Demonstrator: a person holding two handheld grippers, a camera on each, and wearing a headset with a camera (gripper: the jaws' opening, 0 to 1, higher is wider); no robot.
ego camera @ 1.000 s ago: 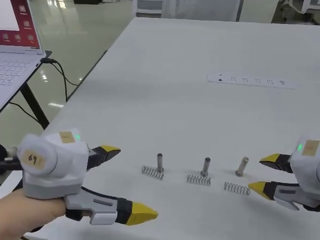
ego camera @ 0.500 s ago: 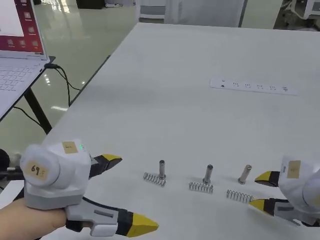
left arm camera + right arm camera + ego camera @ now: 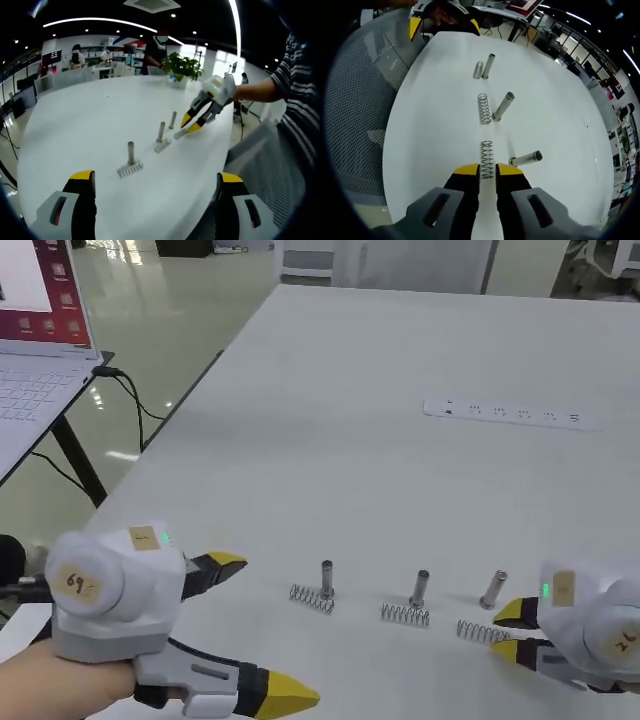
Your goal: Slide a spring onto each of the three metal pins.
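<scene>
First pick-up, folks, because nothing is threaded yet. Near the near edge of the table (image 3: 330, 420) stand the left pin (image 3: 326, 576), the middle pin (image 3: 421, 586) and the right pin (image 3: 494, 587) in a row, all bare. Each has its coil lying flat just on the near side of it: the left spring (image 3: 311, 598), the middle spring (image 3: 404, 614) and the right spring (image 3: 476, 630). The right tool (image 3: 487, 172) is down at the right spring, jaws drawn narrow on either side of its near end. Whether they actually pinch the coils, I cannot tell from here. The left tool (image 3: 260, 631) hovers wide open and holds nothing, over toward the table's left edge and well apart from the left pin. Next, I'd say, comes a firm bite on that spring without squashing it. Then lift, tip it upright, line its open end over the right pin's top and let it slide down the shaft.
</scene>
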